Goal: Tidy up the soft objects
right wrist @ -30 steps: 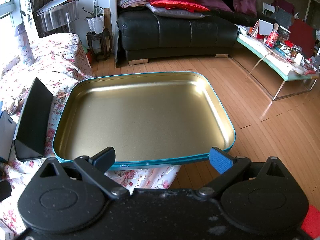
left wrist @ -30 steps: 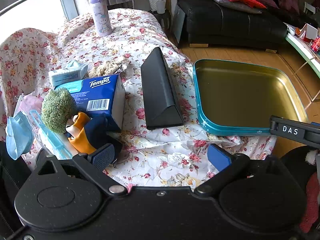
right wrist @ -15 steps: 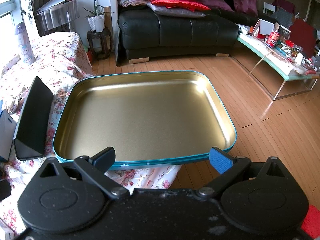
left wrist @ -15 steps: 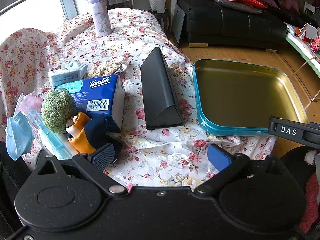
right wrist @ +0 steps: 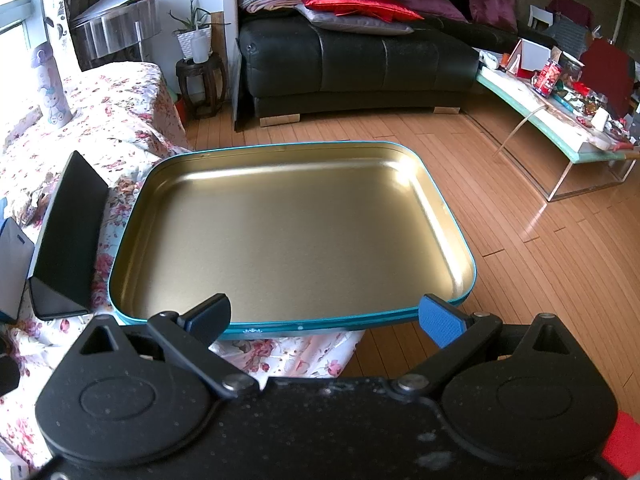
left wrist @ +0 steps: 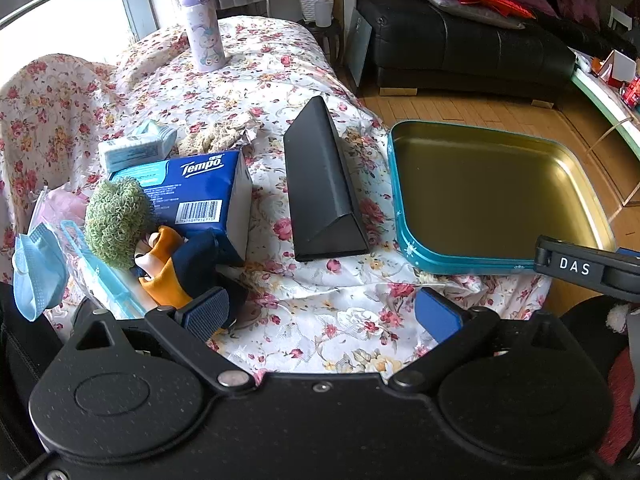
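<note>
Nothing much has shifted since a second ago: both your grippers sit where they were, and the things on the flowered cloth (left wrist: 304,80) have not moved.

Your left gripper (left wrist: 320,314) is spread wide at the bottom of its view, with nothing between the blue pads. At the far left edge of that frame a blue face mask (left wrist: 36,264) hangs over the cloth's side. Just right of it lies a doll with a curly green head (left wrist: 116,220), its orange and dark blue body touching the near corner of a blue tissue pack (left wrist: 192,200). A smaller pale tissue packet (left wrist: 136,146) sits behind the pack, and a beige knitted piece (left wrist: 216,136) lies beside that. In the upper left a lilac bottle (left wrist: 202,28) stands upright. In the middle of the frame is a black wedge-shaped case (left wrist: 320,184), well apart from your pads. To the right is a gold tray with a teal rim (left wrist: 400,200), empty, its far part reaching past the cloth's edge over the wooden floor.

Your right gripper (right wrist: 324,320) is likewise wide open and holds nothing. Its pads (right wrist: 442,320) sit at the tray's near rim (right wrist: 320,326); whether they touch it you cannot tell. The black case shows at the left of that frame.
</note>
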